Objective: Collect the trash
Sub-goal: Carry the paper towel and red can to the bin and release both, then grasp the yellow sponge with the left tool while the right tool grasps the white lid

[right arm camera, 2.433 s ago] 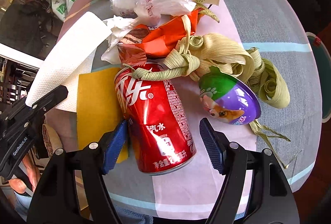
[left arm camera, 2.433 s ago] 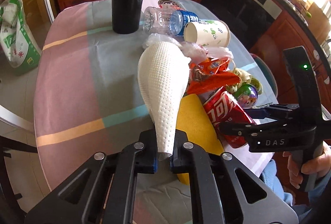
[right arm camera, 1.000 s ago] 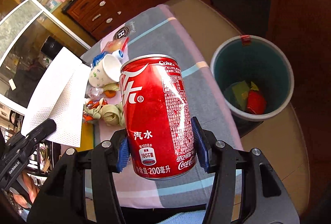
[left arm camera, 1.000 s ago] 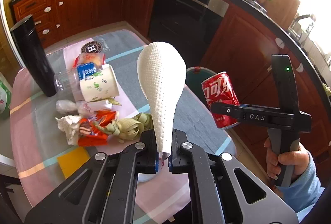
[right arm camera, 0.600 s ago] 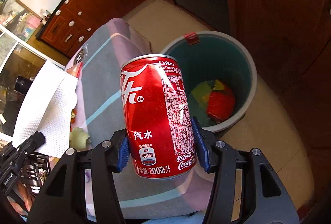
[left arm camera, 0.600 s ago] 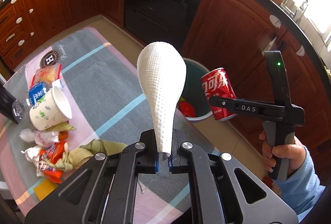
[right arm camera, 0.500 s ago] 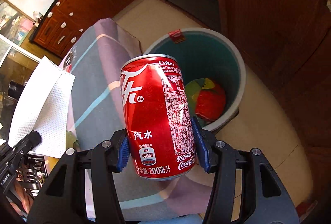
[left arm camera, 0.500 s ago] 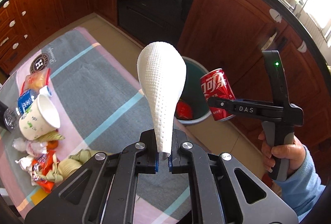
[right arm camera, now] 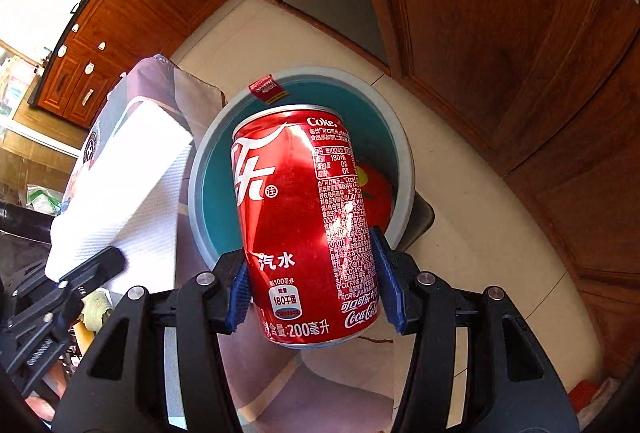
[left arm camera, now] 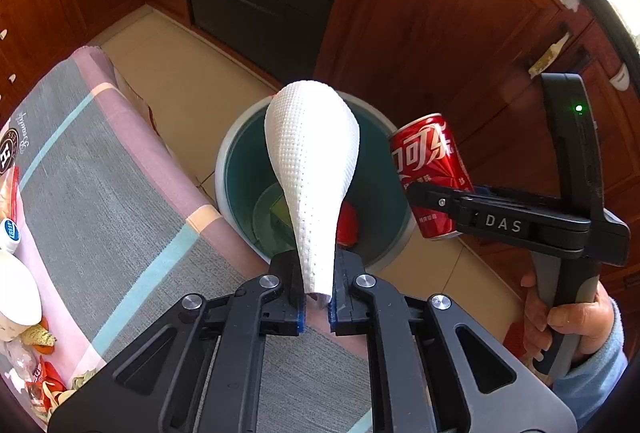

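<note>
Left gripper (left arm camera: 316,307) opening, paper towel (left arm camera: 314,169) between its jaws over the bin (left arm camera: 224,169); right gripper (right arm camera: 314,291) clenched around the red can (right arm camera: 304,217), right of the towel.

Bin (left arm camera: 228,169) on tiled floor (left arm camera: 172,81)

Red can (right arm camera: 304,221), white napkin (left arm camera: 312,173) above bin (left arm camera: 224,169)

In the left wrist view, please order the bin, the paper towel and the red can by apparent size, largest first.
1. bin
2. paper towel, though much nearer the camera
3. red can
</note>
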A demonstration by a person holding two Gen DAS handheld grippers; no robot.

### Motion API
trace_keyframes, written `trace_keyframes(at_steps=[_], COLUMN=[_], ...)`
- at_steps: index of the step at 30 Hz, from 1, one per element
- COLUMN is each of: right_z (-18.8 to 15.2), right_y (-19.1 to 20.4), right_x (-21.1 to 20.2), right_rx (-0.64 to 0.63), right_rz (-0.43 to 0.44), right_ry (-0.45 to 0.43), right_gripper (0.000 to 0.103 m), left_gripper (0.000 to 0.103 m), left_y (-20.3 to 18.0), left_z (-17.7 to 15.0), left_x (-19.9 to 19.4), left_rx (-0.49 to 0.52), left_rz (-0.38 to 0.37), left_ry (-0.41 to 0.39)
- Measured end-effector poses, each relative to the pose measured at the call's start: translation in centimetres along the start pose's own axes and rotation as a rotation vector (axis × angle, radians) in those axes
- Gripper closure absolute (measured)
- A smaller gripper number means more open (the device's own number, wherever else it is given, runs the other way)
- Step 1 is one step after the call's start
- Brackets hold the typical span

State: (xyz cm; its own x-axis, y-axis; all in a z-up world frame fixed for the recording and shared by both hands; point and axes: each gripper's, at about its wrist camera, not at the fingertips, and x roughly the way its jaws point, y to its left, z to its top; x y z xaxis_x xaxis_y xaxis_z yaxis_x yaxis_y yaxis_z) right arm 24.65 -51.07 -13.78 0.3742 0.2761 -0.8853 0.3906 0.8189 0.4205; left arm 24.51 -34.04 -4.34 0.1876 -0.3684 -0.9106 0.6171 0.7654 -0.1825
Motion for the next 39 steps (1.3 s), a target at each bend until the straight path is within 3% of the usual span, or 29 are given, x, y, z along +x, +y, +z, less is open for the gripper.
trace_keyframes(at_steps=[1,3,14,16,17,19,20,26,29,39], right_z=[0.1,0.2,0.4,0.4,0.4,0.4,0.4,0.1,-0.3,-2.8], right_y=[-0.1,-0.1,0.9,1.2,1.4,1.6,1.7,2.3,2.6,4.7], right_x=[0.1,0.4,1.7,2.1,2.2,2.5,2.5,2.0,1.7,0.2], right_rx=[0.0,-0.003,-0.022,-0.026,-0.026,-0.019,-0.016,-0.023,-0.024,-0.059], right_rz=[0.0,0.0,-0.003,-0.003,-0.004,0.003,0.001,-0.035,-0.053,-0.087], right_ry=[0.003,0.01,0.042,0.056,0.06,0.073,0.072,0.076,0.083,0.091], right_gripper=[0.052,0.052,0.052,0.052,0.049,0.033,0.028,0.027,0.021,0.019], left_gripper=[0.069,0.055,0.032,0.023,0.021,0.011,0.01,0.008,0.007,0.006], left_y=[0.1,0.3,1.5,1.7,1.8,2.1,2.2,2.2,2.0,1.5], left_z=[0.0,-0.2,-1.0,-1.1,-1.2,-1.2,-1.3,-2.0,-2.5,-4.8], left_x=[0.3,0.3,0.2,-0.1,-0.1,0.1,0.0,-0.2,-0.7,-3.0], left_rx=[-0.007,-0.01,-0.045,-0.049,-0.05,-0.052,-0.053,-0.059,-0.061,-0.05], left_rz=[0.003,0.021,0.015,0.015,0.018,0.026,0.029,0.02,0.013,0.013], left_ry=[0.007,-0.012,-0.01,-0.006,-0.007,-0.011,-0.014,0.001,0.0,-0.014])
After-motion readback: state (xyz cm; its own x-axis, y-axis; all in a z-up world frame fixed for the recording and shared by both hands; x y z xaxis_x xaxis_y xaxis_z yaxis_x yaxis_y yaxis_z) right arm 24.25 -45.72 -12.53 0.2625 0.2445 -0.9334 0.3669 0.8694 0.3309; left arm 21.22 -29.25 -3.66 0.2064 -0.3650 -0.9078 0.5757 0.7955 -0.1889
